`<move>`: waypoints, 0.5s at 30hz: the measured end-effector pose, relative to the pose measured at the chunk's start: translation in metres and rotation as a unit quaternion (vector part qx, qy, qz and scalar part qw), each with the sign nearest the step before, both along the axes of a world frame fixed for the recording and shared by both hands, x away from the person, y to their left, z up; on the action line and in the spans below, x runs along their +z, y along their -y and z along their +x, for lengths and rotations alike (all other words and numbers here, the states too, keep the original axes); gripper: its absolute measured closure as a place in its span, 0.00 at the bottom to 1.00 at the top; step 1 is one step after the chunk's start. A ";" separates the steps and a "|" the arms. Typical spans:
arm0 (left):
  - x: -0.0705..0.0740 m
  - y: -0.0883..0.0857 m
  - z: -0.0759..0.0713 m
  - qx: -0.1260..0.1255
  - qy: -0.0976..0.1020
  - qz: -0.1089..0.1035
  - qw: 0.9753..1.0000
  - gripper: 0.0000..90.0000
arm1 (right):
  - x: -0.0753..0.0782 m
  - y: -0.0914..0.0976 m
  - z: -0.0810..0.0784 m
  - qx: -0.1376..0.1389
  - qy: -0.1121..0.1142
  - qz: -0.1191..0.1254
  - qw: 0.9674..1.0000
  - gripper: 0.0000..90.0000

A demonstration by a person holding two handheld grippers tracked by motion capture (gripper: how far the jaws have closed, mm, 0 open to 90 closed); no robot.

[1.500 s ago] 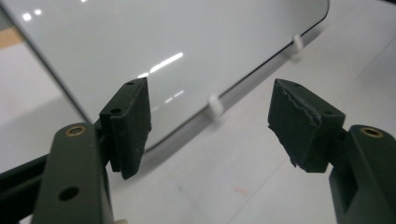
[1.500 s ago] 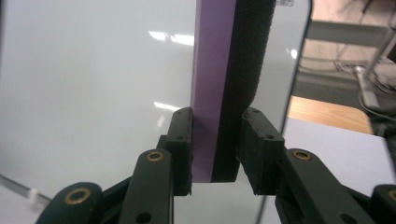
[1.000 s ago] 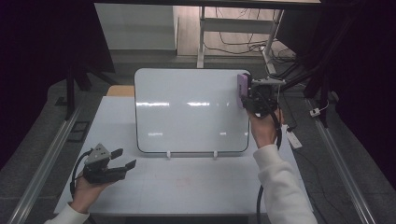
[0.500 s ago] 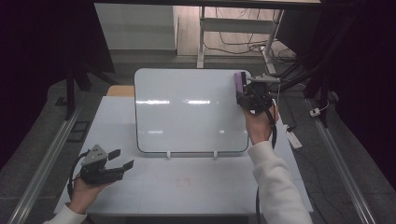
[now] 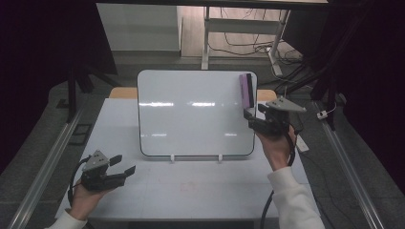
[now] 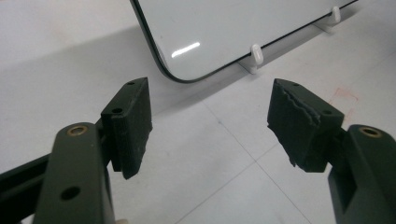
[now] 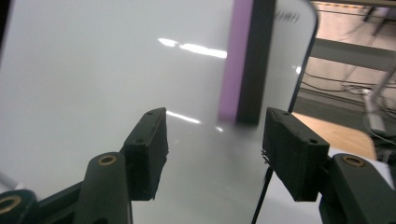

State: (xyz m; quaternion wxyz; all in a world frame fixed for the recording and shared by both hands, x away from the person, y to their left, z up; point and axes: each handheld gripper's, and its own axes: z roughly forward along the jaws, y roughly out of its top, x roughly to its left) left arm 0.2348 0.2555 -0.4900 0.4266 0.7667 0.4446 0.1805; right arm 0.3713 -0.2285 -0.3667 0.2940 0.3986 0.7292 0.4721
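Whiteboard [image 5: 191, 114] stands propped on two small white clips [image 5: 172, 157] at the back half of the bench [image 5: 200, 191], leaning away from the person. Its surface reads blank in the high view: only light reflections, no marks that I can make out.

Eraser [image 5: 247, 90], purple body with a dark edge, sits upright against the board's upper right corner, touching the board face. In the right gripper view it appears as a purple and black vertical bar [image 7: 247, 60] just ahead of the jaws.

Right gripper [image 5: 253, 119] is held just below the eraser, near the board's right edge. Jaws stand apart and released, nothing between them; the eraser lies beyond the jaw tips, not in the gap.

Left gripper [image 5: 122, 167] rests low at the near left of the bench, well apart from the board. Jaws spread wide, empty; the left gripper view shows bare bench and the board's lower corner [image 6: 187, 51] between them.

Judgement on progress: the eraser looks parked on the board and free of the gripper. If the work is wiping, the board appears clean, so that part seems done; cannot tell whether the eraser is being placed or is about to be taken. Left hand has no part in it at this point.
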 end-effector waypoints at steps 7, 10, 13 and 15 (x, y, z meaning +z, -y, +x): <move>-0.004 0.003 0.000 -0.008 -0.009 0.004 1.000 0.35 | -0.039 0.022 -0.033 0.056 -0.001 0.004 0.998 0.43; -0.005 0.004 0.000 -0.010 -0.011 0.007 1.000 0.35 | -0.056 0.029 -0.045 0.073 -0.005 0.004 0.997 0.43; -0.007 0.004 0.000 -0.011 -0.014 0.008 1.000 0.35 | -0.073 0.036 -0.055 0.084 -0.012 0.012 0.996 0.43; -0.007 0.005 0.000 -0.011 -0.014 0.008 1.000 0.35 | -0.084 0.040 -0.059 0.088 -0.017 0.011 0.996 0.43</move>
